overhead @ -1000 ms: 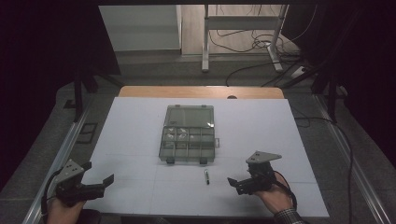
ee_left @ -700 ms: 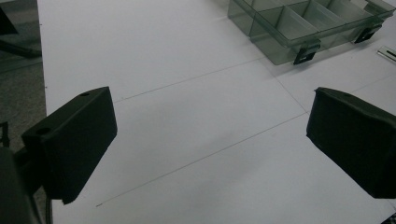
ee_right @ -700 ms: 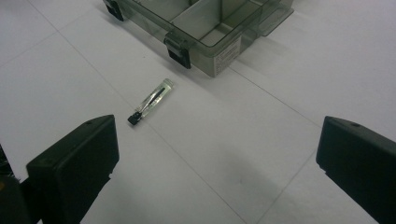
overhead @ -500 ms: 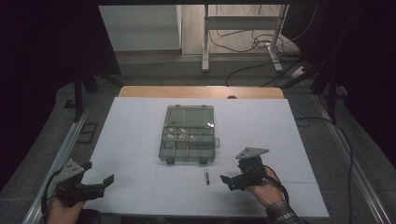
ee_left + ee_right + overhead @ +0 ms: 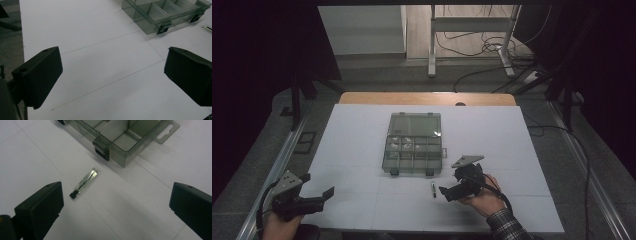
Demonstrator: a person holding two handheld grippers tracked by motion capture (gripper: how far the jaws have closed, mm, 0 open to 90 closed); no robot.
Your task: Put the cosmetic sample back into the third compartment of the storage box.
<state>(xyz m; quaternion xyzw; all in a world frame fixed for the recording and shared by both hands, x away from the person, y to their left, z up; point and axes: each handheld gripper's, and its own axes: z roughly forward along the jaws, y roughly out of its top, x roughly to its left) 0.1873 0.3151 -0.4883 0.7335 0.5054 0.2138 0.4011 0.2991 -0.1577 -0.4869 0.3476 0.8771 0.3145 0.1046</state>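
A clear plastic organiser box [image 5: 414,144] with its lid folded back lies at the middle of the white table [image 5: 362,130]; its latched front edge [image 5: 120,142] and compartments [image 5: 160,12] appear in both gripper views. A small clear packet with a black part [image 5: 433,188] [image 5: 84,183] lies on the table just in front of the box. My right gripper [image 5: 447,194] [image 5: 115,207] is open, low over the table, just right of the packet. My left gripper [image 5: 322,197] [image 5: 112,75] is open at the table's front left, nothing between its jaws.
The table's wooden far edge [image 5: 427,98] borders a floor with cables [image 5: 477,47] and a metal stand [image 5: 432,45]. Metal rails [image 5: 277,165] run along both sides of the table.
My right gripper has moved left toward the small packet. The left gripper has stayed in place.
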